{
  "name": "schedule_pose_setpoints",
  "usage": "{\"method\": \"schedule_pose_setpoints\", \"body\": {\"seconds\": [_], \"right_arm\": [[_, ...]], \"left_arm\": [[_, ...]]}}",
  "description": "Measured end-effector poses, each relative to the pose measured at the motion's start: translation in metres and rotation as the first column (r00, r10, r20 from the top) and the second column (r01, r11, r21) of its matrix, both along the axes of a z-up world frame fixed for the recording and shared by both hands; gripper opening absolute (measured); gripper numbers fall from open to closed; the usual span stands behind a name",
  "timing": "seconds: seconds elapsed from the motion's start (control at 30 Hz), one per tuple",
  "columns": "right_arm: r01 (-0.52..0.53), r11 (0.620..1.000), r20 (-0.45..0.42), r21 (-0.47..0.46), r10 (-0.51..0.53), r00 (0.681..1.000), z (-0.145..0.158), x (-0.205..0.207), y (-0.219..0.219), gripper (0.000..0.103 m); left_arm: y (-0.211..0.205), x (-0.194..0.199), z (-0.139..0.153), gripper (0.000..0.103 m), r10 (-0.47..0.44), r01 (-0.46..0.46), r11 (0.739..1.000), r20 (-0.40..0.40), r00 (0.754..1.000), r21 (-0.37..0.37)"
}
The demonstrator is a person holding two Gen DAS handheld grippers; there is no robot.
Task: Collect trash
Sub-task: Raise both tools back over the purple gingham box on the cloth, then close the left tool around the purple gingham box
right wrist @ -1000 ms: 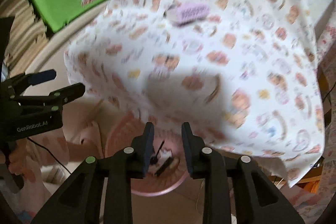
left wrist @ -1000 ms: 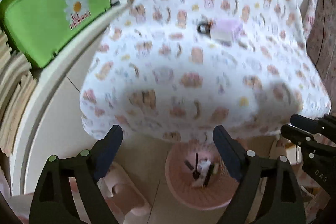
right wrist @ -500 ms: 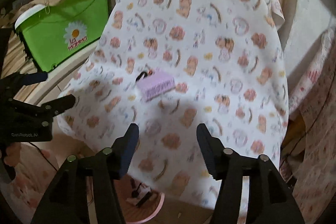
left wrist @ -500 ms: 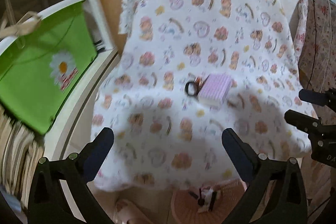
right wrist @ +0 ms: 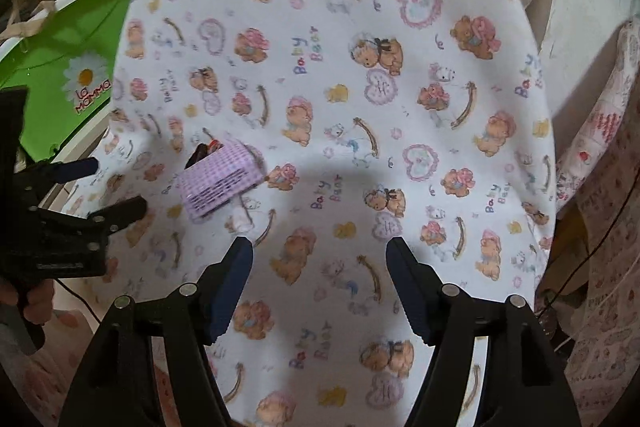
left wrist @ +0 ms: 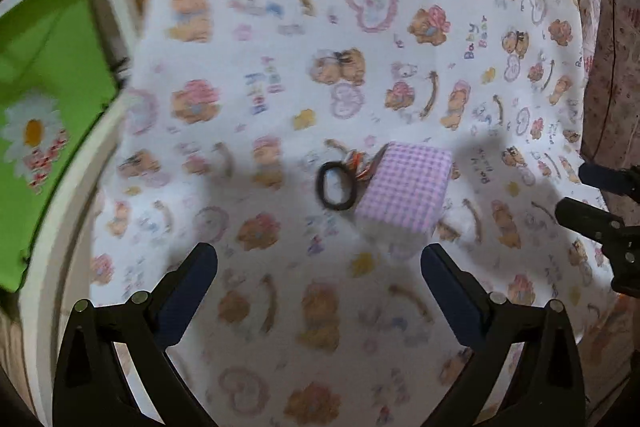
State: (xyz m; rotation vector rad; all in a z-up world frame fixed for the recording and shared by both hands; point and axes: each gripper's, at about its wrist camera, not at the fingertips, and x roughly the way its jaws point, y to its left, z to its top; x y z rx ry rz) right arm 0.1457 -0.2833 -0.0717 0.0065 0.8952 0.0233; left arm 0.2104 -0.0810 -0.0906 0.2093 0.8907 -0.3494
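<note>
Left gripper [left wrist: 319,267]: spread wide, empty, above desk
Right gripper [right wrist: 319,263]: spread, empty
Purple checked box [left wrist: 404,191]: on bear-print cloth [left wrist: 360,27], ahead of left gripper
Black ring [left wrist: 336,185]: touching box's left side

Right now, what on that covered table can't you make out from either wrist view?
- Orange item behind the purple checked box: mostly hidden by the box in the right wrist view, blurred in the left.
- Black ring: box hides most of it in the right wrist view.
- Green bin: cut off by the frame edge.
</note>
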Motion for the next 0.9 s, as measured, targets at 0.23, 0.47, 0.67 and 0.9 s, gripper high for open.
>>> {"method": "schedule_pose_setpoints", "body": {"seconds": [0.23,0.47,0.67,0.9], "right_arm": [[0.039,0.999,-0.037,0.026,-0.038,0.999,-0.007,0.013,-0.006,0.071],[0.055,0.998,-0.056,0.032,-0.053,0.997,-0.016,0.013,-0.001,0.071],[0.04,0.999,-0.055,0.018,-0.039,0.998,-0.015,0.011,-0.002,0.071],[0.058,0.998,-0.073,0.029,-0.056,0.996,-0.016,0.01,-0.005,0.071]], "left_arm": [[-0.015,0.029,-0.009,0.091,-0.018,0.002,0.989,-0.11,0.994,-0.145],[-0.023,0.053,-0.016,0.065,0.002,-0.074,0.957,-0.248,0.969,-0.281],[-0.044,0.055,-0.02,0.06,-0.068,-0.001,0.968,-0.266,0.962,-0.251],[-0.041,0.043,-0.006,0.046,-0.06,0.01,0.973,-0.215,0.975,-0.229]]}}
